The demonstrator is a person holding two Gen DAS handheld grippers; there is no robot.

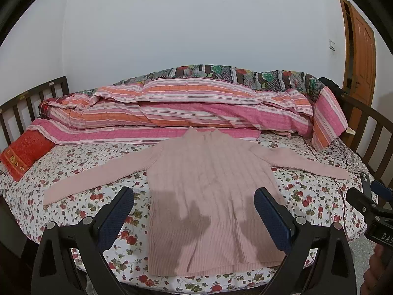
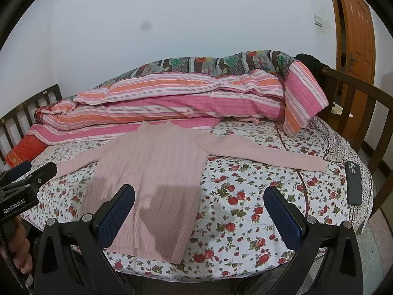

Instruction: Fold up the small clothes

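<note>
The pink sweater [image 1: 206,196] is lying flat and unfolded while the left gripper [image 1: 194,211] and right gripper [image 2: 199,209] are being held wide open and empty above it, so a sleeve is probably to be pinched next.

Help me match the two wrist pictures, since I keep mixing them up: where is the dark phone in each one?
Left wrist: the phone is at the far right edge, mostly hidden behind the right tongs.
Right wrist: the phone lies in full view at right on the floral sheet.
Shared landmark: the pink sweater's right sleeve tip points toward it.
</note>
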